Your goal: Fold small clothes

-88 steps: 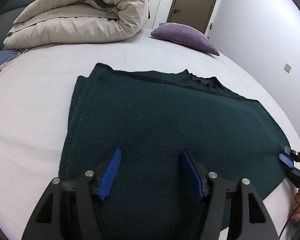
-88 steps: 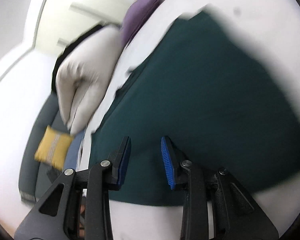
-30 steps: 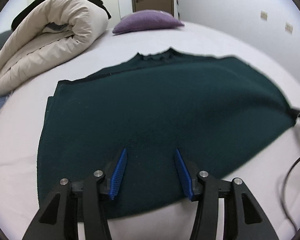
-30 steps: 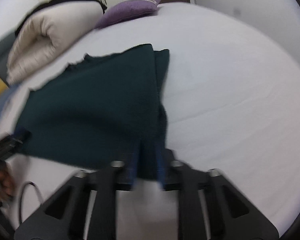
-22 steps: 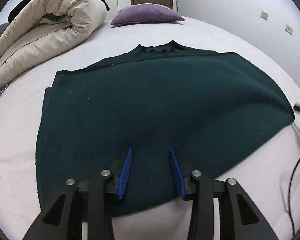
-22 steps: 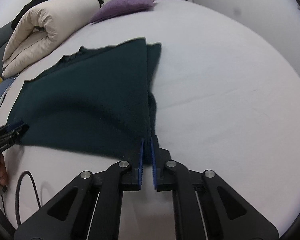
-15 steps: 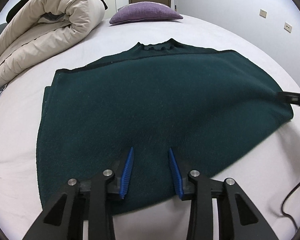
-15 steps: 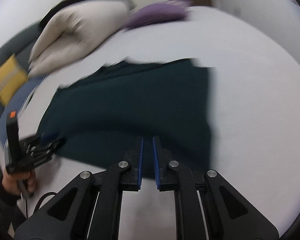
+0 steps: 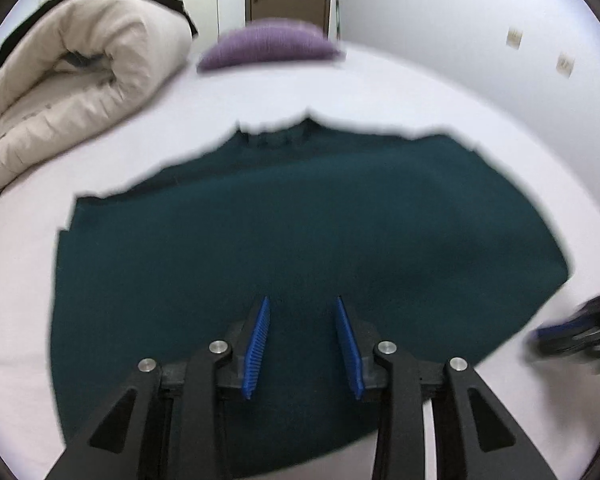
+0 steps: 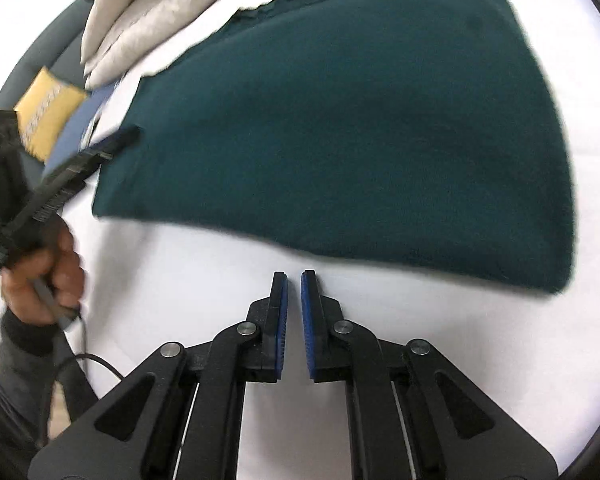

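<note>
A dark green sweater (image 9: 300, 216) lies flat on the white bed, sleeves folded in, collar at the far side. My left gripper (image 9: 302, 308) is open over its near hem with nothing between the fingers. In the right wrist view the sweater (image 10: 348, 120) fills the upper half, and the left gripper (image 10: 116, 142) shows at the sweater's left edge. My right gripper (image 10: 294, 280) is nearly shut and empty, over bare sheet just short of the sweater's hem. It also shows blurred at the right of the left wrist view (image 9: 572, 332).
A rolled beige duvet (image 9: 72, 80) and a purple pillow (image 9: 268, 44) lie at the far side of the bed. A yellow cushion (image 10: 48, 108) and a blue cloth (image 10: 84, 120) lie beyond the left edge. A cable (image 10: 96, 360) hangs from the person's hand (image 10: 48, 276).
My right gripper has let go of the sweater's right corner and pulled back off the hem onto the sheet. My left gripper stays open over the near hem.
</note>
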`<action>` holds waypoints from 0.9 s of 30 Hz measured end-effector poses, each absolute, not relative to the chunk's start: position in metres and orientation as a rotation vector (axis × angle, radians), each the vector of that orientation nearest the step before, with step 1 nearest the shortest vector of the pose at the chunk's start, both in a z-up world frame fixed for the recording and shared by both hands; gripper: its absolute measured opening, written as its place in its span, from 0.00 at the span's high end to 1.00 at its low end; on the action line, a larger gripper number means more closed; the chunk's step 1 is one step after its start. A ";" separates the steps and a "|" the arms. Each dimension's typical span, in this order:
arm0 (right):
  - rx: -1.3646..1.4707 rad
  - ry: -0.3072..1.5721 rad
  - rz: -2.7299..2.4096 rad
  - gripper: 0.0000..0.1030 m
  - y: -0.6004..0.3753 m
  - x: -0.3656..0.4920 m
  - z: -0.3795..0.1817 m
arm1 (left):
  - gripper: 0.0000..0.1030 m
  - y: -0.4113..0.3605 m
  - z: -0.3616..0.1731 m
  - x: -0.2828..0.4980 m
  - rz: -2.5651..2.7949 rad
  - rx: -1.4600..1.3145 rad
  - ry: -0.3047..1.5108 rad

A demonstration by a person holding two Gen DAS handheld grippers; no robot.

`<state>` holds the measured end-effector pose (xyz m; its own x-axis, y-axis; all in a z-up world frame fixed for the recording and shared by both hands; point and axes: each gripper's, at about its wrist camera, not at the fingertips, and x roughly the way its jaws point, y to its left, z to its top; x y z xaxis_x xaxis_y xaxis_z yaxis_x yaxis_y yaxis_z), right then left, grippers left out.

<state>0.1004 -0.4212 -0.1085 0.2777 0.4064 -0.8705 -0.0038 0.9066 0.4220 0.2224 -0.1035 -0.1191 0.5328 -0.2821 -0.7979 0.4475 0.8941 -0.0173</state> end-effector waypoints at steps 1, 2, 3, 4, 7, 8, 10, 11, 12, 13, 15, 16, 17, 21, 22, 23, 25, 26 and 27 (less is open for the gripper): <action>0.350 1.246 0.289 0.90 -0.422 0.098 -0.096 | 0.64 -0.105 -0.128 0.220 -0.433 0.211 0.906; 0.335 1.185 0.310 0.90 -0.424 0.095 -0.076 | 0.64 -0.104 -0.130 0.215 -0.431 0.219 0.885; 0.344 1.149 0.319 0.90 -0.424 0.090 -0.068 | 0.63 -0.104 -0.131 0.211 -0.431 0.226 0.883; 0.378 1.091 0.320 0.90 -0.432 0.091 -0.053 | 0.63 -0.102 -0.134 0.206 -0.432 0.227 0.884; 0.468 0.981 0.302 0.63 -0.452 0.109 -0.040 | 0.63 -0.095 -0.135 0.204 -0.444 0.205 0.900; 0.504 0.971 0.287 0.42 -0.457 0.120 -0.043 | 0.63 -0.092 -0.134 0.206 -0.449 0.187 0.908; 0.568 0.961 0.288 0.31 -0.461 0.131 -0.056 | 0.63 -0.089 -0.135 0.206 -0.453 0.162 0.914; 0.563 0.974 0.300 0.31 -0.461 0.134 -0.065 | 0.63 -0.089 -0.135 0.206 -0.453 0.160 0.912; 0.553 1.004 0.288 0.32 -0.460 0.136 -0.078 | 0.63 -0.089 -0.135 0.206 -0.453 0.157 0.907; 0.547 1.018 0.275 0.38 -0.466 0.131 -0.089 | 0.63 -0.087 -0.135 0.205 -0.455 0.148 0.905; 0.552 0.941 0.291 0.42 -0.475 0.114 -0.087 | 0.64 -0.084 -0.131 0.205 -0.456 0.119 0.904; 0.577 0.936 0.273 0.49 -0.487 0.105 -0.084 | 0.64 -0.081 -0.127 0.206 -0.451 0.093 0.902; 0.623 0.922 0.210 0.48 -0.511 0.091 -0.077 | 0.64 -0.078 -0.120 0.206 -0.444 0.066 0.891; 0.765 0.768 0.020 0.32 -0.589 0.030 -0.053 | 0.61 -0.074 -0.092 0.214 -0.473 -0.051 0.836; 0.796 0.727 -0.024 0.17 -0.606 0.022 -0.047 | 0.61 -0.076 -0.088 0.219 -0.490 -0.079 0.833; 0.820 0.710 -0.059 0.17 -0.617 0.021 -0.043 | 0.61 -0.080 -0.085 0.225 -0.508 -0.099 0.832; 0.858 0.720 -0.019 0.17 -0.634 0.036 -0.043 | 0.61 -0.087 -0.085 0.234 -0.538 -0.137 0.841; 0.876 0.724 0.001 0.17 -0.639 0.042 -0.044 | 0.61 -0.090 -0.087 0.240 -0.544 -0.156 0.853; 0.894 0.740 0.016 0.17 -0.645 0.049 -0.049 | 0.61 -0.092 -0.091 0.244 -0.547 -0.174 0.872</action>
